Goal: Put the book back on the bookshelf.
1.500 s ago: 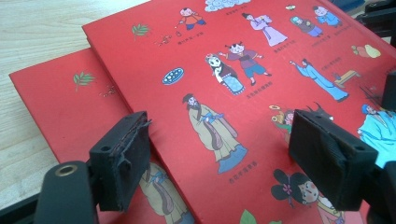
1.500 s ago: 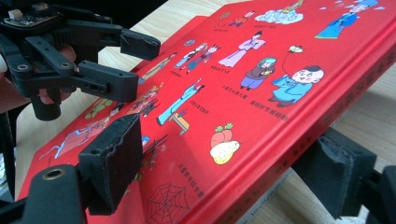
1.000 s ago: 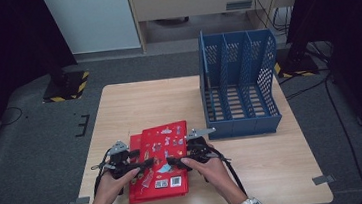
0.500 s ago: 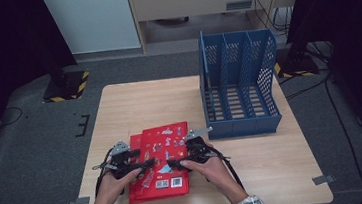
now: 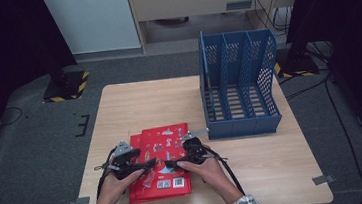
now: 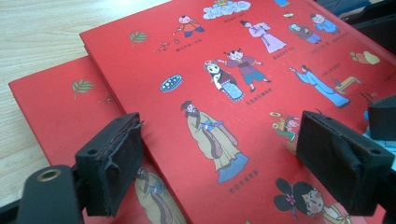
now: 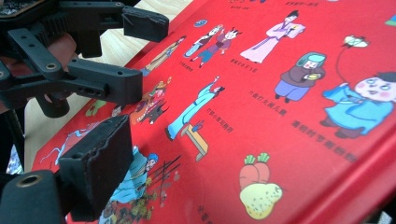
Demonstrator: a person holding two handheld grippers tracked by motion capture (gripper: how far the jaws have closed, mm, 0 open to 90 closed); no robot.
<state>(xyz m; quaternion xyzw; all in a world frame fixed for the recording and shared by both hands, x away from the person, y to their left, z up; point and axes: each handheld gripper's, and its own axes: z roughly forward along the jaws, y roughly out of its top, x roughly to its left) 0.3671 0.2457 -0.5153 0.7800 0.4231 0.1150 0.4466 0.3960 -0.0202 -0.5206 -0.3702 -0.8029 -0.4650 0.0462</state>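
Two red picture books lie stacked on the table, the top book [image 5: 165,143] [image 6: 224,60] [image 7: 280,93] shifted right of the lower book [image 5: 138,189] [image 6: 60,107]. My left gripper [image 5: 150,164] [image 6: 233,149] hovers over the top cover with its jaws wide apart and nothing pinched; they have just been opening. My right gripper [image 5: 172,164] faces it from the right. One of its fingers [image 7: 100,158] stands clear above the cover, and its jaws have also just been opening. The left gripper [image 7: 133,53] shows close ahead in the right gripper view.
A blue mesh file rack [image 5: 241,91] with upright dividers stands at the table's [image 5: 144,105] right rear. Bare wood lies behind and left of the books. Both of the person's hands come in at the front edge.
The right hand has edged slightly left over the books. The left hand and both books stay where they were.
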